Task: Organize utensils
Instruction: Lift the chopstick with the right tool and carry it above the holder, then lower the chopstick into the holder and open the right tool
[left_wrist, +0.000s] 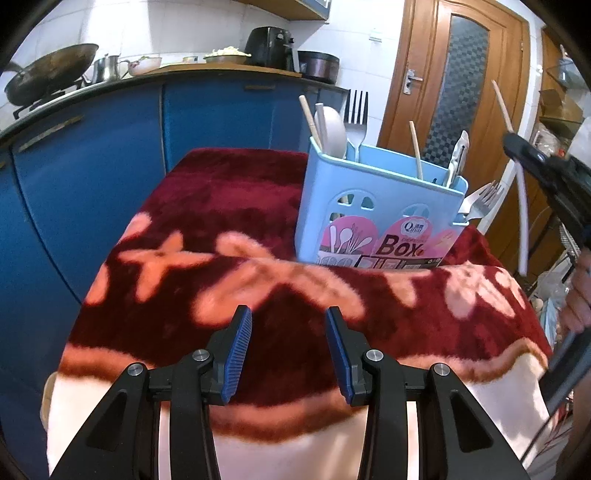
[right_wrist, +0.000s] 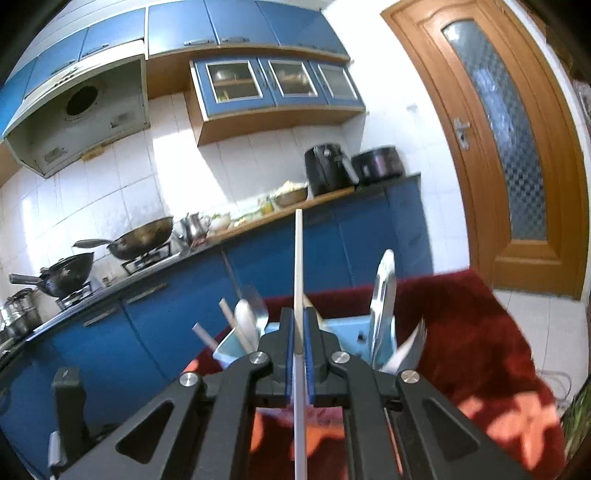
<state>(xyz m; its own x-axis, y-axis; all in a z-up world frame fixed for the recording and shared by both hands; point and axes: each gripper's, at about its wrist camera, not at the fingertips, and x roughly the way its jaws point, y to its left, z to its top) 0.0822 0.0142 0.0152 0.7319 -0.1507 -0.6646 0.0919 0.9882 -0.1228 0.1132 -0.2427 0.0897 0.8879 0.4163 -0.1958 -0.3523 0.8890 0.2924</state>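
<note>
A light blue utensil box (left_wrist: 380, 206) stands on a dark red patterned blanket (left_wrist: 229, 221), holding chopsticks, a white spoon (left_wrist: 334, 129), forks (left_wrist: 356, 110) and a knife. My left gripper (left_wrist: 289, 325) is open and empty, low over the blanket's near part, left of the box. My right gripper (right_wrist: 300, 325) is shut on a white chopstick (right_wrist: 299, 266), held upright just above the box (right_wrist: 343, 328). In the left wrist view the right gripper (left_wrist: 517, 147) is up at the right with the chopstick (left_wrist: 521, 206) hanging through it.
Blue kitchen cabinets (left_wrist: 110, 155) and a counter with woks (right_wrist: 142, 238), a kettle, bowls and an air fryer (right_wrist: 327, 168) lie behind the blanket. A wooden door (right_wrist: 517, 147) is at the right. A fork (left_wrist: 480, 201) hangs at the box's right side.
</note>
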